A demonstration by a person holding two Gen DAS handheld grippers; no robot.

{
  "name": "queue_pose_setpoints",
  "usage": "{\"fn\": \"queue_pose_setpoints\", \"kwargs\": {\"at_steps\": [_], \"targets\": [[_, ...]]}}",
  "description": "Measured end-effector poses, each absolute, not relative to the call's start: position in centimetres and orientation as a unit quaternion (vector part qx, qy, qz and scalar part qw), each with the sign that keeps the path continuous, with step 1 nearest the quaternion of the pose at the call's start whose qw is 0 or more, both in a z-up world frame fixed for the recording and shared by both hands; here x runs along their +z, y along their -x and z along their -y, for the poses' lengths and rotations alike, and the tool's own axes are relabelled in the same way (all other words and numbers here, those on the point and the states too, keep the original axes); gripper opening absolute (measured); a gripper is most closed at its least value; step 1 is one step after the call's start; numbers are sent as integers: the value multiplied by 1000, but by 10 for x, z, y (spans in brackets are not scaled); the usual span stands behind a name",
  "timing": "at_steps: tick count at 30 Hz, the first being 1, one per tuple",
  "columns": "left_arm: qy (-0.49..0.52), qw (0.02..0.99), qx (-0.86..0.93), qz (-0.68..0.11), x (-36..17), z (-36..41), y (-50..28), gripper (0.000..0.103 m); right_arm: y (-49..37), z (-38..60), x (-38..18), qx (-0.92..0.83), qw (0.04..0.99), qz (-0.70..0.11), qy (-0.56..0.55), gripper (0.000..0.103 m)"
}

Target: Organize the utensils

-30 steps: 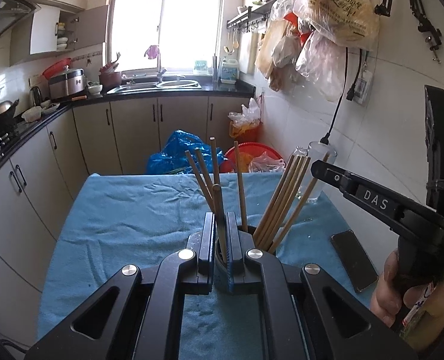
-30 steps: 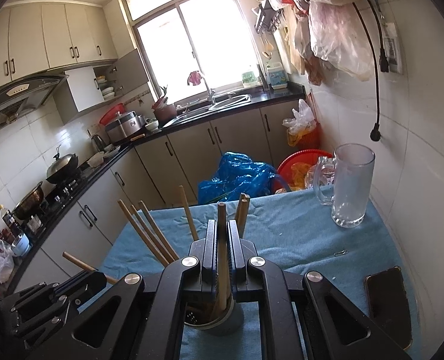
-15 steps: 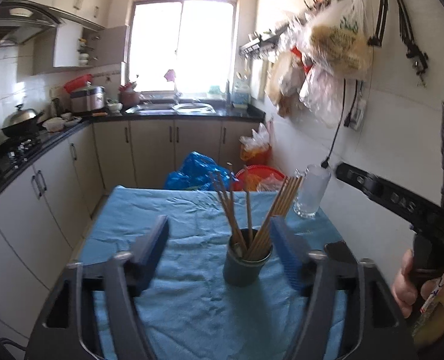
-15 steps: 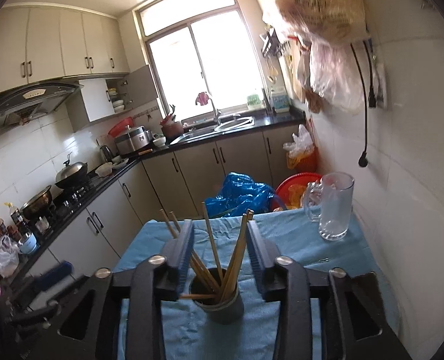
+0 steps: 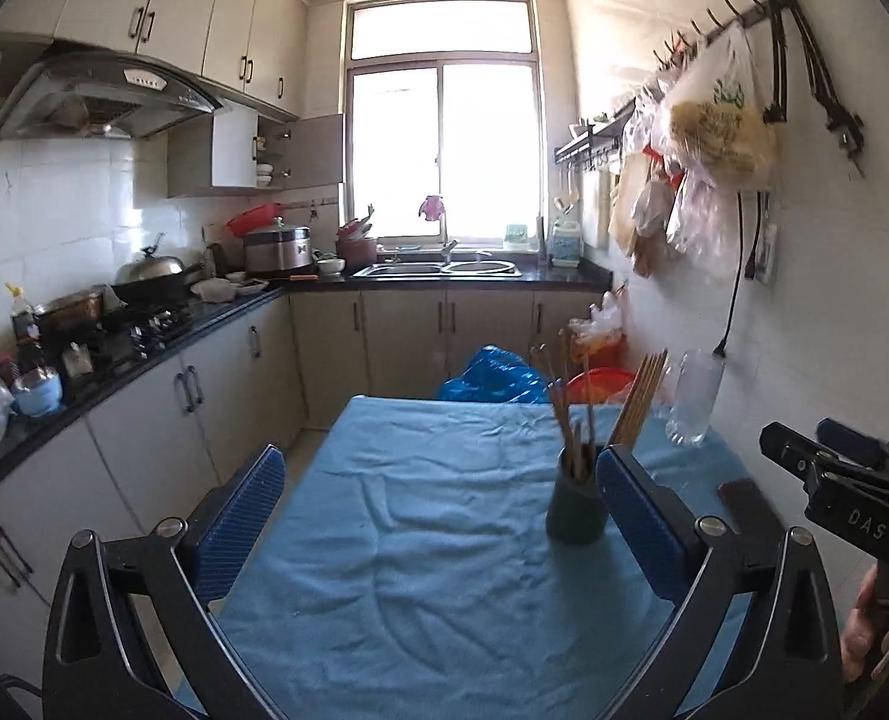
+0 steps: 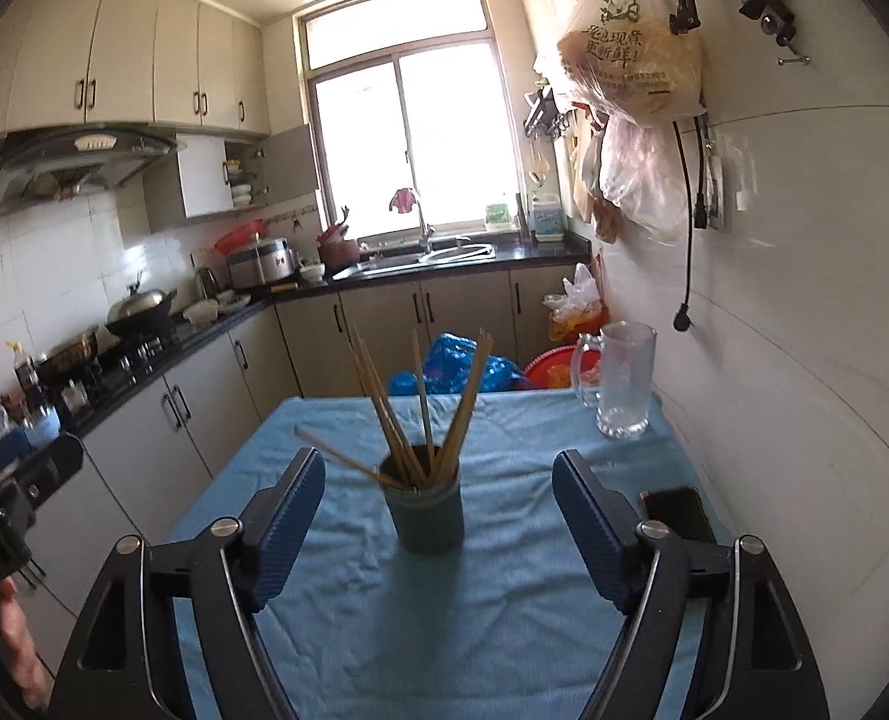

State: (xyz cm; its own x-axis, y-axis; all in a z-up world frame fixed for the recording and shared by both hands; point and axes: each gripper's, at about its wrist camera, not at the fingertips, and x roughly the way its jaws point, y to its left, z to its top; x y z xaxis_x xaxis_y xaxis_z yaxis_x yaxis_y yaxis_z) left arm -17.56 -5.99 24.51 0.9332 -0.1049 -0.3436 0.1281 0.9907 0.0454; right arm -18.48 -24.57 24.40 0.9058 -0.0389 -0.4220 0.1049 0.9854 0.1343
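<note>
Both the left gripper [image 5: 438, 516] and the right gripper [image 6: 438, 516] have let go and drawn back with jaws spread wide and empty, leaving the chopsticks [image 6: 420, 408] standing in the green cup [image 6: 425, 510] on the blue tablecloth [image 6: 504, 600], so the sorting looks finished.

Daylight pours in from the window [image 5: 441, 144] ahead of me, blown out to plain white in both views; the ceiling above it glares too; the blue cloth on the tabletop [image 6: 504, 600] lies evenly lit, with a soft shadow beneath the cup [image 6: 426, 507]; the fisheye bends cabinets and walls at the edges, corners dark; the glass mug [image 5: 693, 399] and hanging bags [image 5: 714, 120] smear in my left view.
</note>
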Motion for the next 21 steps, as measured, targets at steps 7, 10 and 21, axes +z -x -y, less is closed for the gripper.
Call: {"fn": "queue_pose_setpoints", "kwargs": {"at_steps": [7, 10, 21], "targets": [[-47, 977, -52, -201, 215, 62, 196, 103, 212, 246, 216, -73, 969, -215, -94, 90], [-37, 970, -64, -231, 200, 62, 197, 103, 226, 254, 207, -99, 968, -199, -120, 96], [-45, 958, -83, -270, 170, 74, 203, 103, 238, 280, 186, -129, 954, -207, -174, 103]]}}
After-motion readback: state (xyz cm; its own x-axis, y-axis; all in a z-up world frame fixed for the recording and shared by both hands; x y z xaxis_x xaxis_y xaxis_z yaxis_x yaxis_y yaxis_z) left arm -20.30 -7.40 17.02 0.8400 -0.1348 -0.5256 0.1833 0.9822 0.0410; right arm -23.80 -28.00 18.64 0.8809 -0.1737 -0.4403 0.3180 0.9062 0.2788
